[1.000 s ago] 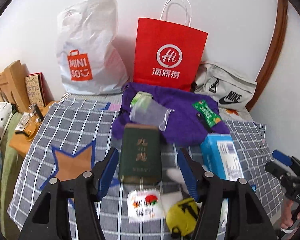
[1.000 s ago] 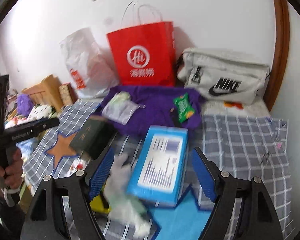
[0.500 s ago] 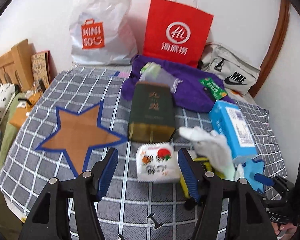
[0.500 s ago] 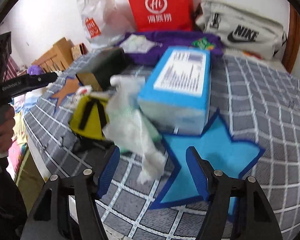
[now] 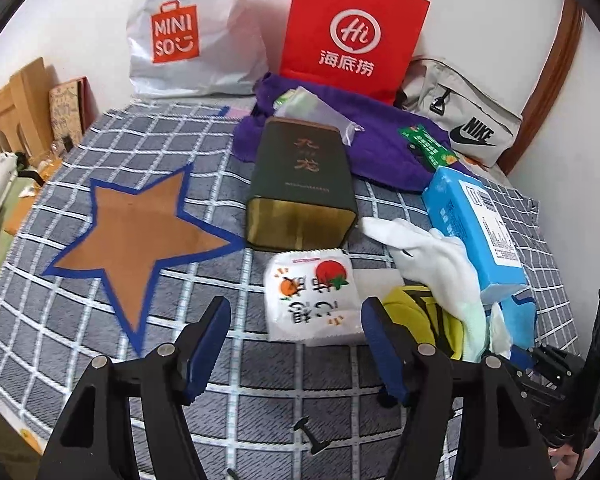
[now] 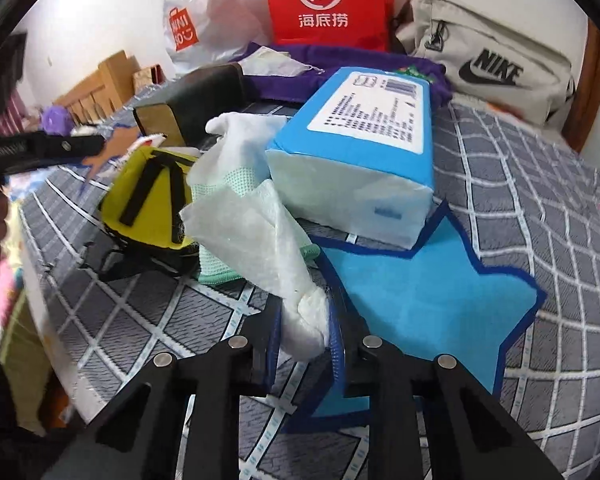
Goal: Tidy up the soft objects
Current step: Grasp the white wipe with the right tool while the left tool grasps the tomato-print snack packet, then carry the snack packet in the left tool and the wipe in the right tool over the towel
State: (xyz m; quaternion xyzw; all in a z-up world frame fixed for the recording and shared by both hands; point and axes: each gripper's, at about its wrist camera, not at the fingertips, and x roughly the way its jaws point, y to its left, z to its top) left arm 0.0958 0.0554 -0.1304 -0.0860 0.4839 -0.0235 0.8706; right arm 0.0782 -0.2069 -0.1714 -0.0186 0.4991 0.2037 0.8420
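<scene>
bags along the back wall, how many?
3: white Miniso plastic bag on the left, red Haidilao paper bag in the middle, grey Nike bag on the right. More could be hidden behind them.

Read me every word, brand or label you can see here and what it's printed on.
"MINISO": white plastic bag
"Hi 海底捞": red paper bag
"NIKE": grey waist bag
"九龙": dark green tin
White snack packet, green sachet, blue tissue pack label: too small or distorted to read.

Colours on the checked bedspread

Grey bedspread (image 5: pixel 100 360) with white grid; brown star (image 5: pixel 136 236) and blue star (image 6: pixel 420 292), both navy-edged; white tissue (image 6: pixel 260 232) between the right tongs' blue pads (image 6: pixel 336 340); yellow pouch (image 6: pixel 148 208) left of them.
</scene>
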